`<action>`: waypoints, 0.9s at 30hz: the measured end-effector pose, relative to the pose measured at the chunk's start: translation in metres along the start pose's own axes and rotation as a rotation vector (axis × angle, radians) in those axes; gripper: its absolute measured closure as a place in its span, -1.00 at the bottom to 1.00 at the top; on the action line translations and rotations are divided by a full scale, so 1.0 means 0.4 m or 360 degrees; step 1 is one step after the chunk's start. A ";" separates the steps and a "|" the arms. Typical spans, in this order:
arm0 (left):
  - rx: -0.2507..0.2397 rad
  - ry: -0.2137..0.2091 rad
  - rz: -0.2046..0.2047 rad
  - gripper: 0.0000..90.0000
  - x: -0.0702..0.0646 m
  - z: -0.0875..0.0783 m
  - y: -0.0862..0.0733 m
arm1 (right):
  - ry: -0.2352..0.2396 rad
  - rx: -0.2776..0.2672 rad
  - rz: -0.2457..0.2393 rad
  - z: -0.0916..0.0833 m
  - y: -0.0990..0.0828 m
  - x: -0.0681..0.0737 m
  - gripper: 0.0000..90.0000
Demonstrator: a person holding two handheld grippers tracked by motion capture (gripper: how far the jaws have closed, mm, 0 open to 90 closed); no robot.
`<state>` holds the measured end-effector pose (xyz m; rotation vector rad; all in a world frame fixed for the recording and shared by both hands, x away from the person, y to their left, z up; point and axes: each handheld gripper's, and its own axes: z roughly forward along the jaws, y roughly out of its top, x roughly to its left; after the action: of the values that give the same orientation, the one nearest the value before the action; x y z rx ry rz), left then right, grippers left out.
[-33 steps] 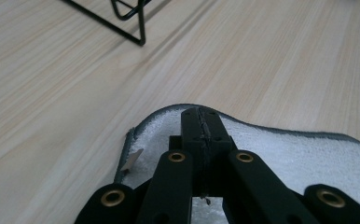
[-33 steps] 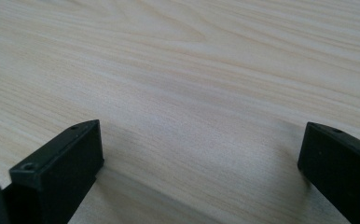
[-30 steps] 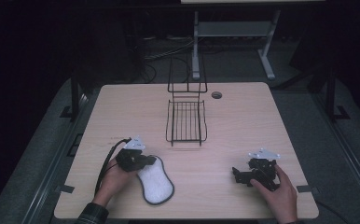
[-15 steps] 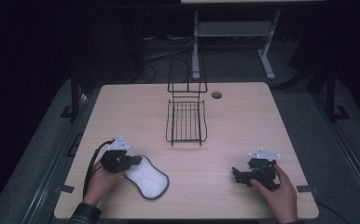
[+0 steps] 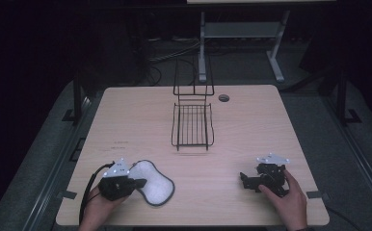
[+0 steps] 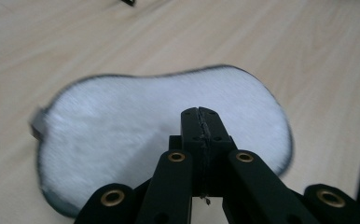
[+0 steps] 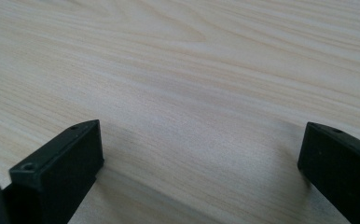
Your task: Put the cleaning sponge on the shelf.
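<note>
A white fuzzy pad with a dark rim lies flat on the wooden table near the front left. My left gripper points right over the pad's left part. In the left gripper view its jaws are pressed together, and the left gripper has its tips above the middle of the white pad; I cannot tell whether they pinch any of it. My right gripper rests at the front right in a hand. The right gripper stands wide open over bare wood.
A black wire rack stands at the middle of the table, its tall back toward the far edge. A small dark round cap sits in the tabletop beyond it. Metal desk legs rise behind the table.
My left gripper has moved left and toward the front edge. The white pad has shifted a little left with it and turned. The right hand has stayed put.
</note>
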<state>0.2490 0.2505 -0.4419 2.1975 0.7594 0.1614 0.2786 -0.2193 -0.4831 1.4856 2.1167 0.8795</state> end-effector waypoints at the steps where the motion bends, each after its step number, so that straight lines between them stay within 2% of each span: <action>1: 0.0009 -0.0012 -0.0001 0.99 -0.006 0.001 -0.004 | 0.0000 0.0003 -0.0001 0.000 0.000 0.000 -1.00; 3: 0.0042 -0.0038 0.0016 0.99 -0.022 0.012 -0.008 | 0.0000 0.0003 0.0000 0.000 0.000 0.000 -1.00; 9: 0.0082 -0.0088 0.0065 0.99 -0.034 0.040 0.006 | 0.0000 0.0000 0.0001 0.000 0.000 0.000 -1.00; 20: 0.0104 -0.0120 0.0086 0.99 -0.028 0.070 0.038 | 0.0001 -0.0001 0.0000 0.000 0.000 0.000 -1.00; 27: 0.0138 -0.0147 0.0138 0.99 -0.032 0.105 0.072 | 0.0001 0.0000 -0.0001 0.001 0.001 0.000 -1.00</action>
<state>0.2668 0.2013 -0.4480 2.3045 0.6309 0.0705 0.2790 -0.2191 -0.4831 1.4845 2.1175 0.8801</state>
